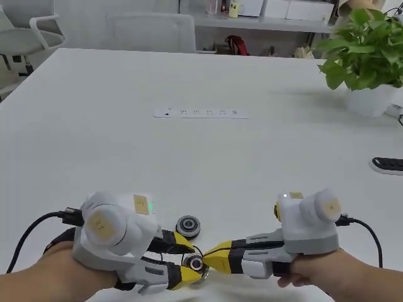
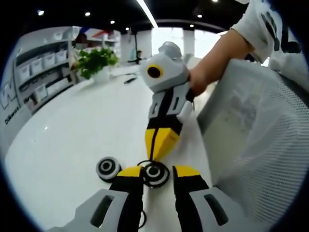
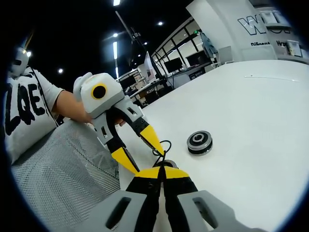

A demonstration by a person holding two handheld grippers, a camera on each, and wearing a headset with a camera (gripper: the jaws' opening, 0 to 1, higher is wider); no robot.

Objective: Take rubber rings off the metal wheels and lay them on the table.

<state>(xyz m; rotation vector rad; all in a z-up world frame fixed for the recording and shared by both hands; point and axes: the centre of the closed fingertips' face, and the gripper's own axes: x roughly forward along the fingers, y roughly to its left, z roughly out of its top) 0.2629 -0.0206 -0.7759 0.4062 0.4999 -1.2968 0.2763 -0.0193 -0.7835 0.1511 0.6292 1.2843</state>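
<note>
The table [image 1: 252, 157] carries all items. A power strip [image 1: 200, 113] lies at its centre and a potted plant [image 1: 365, 56] stands at the far right edge (a chair [image 1: 38, 31] stands beyond the far left corner). At the near edge, the left gripper [image 1: 187, 259] and the right gripper [image 1: 206, 264] meet tip to tip, with a wheel [image 1: 196, 264] between the left gripper's jaws. A second wheel [image 1: 188, 224] lies just behind, apart from both.
</note>
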